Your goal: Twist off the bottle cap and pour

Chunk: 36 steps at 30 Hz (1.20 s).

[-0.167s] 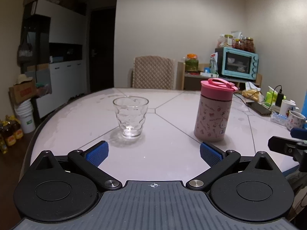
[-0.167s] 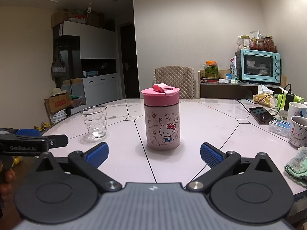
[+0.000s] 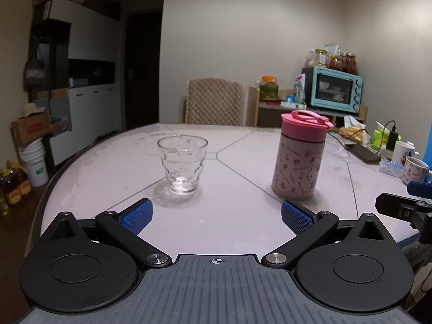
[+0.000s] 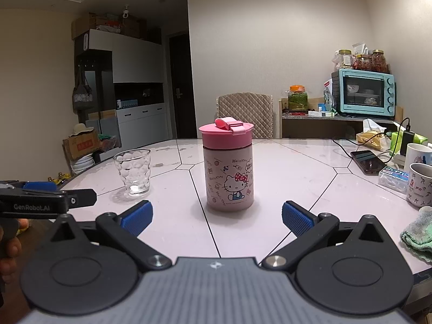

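A pink Hello Kitty bottle (image 4: pixel 229 181) with a pink screw cap (image 4: pixel 226 133) stands upright on the white table (image 4: pixel 283 189). It also shows in the left wrist view (image 3: pixel 297 167), cap (image 3: pixel 303 125) on. An empty clear glass (image 3: pixel 182 166) stands left of it, also seen in the right wrist view (image 4: pixel 132 171). My left gripper (image 3: pixel 216 217) is open and empty, short of the glass. My right gripper (image 4: pixel 216 217) is open and empty, short of the bottle and centred on it.
Two mugs (image 4: pixel 419 172), a phone (image 4: pixel 368 162), a charger with cables and a small box lie at the table's right side. A green cloth (image 4: pixel 418 233) lies at the near right edge. A chair (image 4: pixel 244 114) stands behind the table.
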Motion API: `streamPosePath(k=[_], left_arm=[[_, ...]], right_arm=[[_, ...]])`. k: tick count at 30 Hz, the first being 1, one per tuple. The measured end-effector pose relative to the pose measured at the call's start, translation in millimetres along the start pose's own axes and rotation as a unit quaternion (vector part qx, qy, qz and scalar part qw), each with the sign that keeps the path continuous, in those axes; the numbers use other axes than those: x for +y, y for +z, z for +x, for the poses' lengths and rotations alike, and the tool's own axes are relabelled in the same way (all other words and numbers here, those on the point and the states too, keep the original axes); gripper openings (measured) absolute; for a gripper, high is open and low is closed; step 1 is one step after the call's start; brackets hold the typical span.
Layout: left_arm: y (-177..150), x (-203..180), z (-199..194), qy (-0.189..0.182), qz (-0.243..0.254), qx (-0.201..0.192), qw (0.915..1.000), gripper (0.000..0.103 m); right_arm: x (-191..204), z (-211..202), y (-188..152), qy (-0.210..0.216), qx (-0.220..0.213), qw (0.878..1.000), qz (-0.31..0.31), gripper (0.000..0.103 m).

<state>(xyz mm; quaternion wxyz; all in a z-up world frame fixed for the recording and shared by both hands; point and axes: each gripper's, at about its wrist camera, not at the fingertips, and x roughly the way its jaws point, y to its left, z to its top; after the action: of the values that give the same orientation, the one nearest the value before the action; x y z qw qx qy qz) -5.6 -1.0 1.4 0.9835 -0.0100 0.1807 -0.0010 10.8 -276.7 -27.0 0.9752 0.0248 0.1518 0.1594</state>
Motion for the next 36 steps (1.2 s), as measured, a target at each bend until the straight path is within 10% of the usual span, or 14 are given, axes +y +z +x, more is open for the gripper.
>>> streamPosePath(k=[36], left_arm=[[-2.7, -0.7, 4.3, -0.01, -0.003, 0.004, 0.9999, 0.103]], right_arm=[[-2.7, -3.9, 0.9, -0.001, 0.0, 1.0, 0.004, 0.103]])
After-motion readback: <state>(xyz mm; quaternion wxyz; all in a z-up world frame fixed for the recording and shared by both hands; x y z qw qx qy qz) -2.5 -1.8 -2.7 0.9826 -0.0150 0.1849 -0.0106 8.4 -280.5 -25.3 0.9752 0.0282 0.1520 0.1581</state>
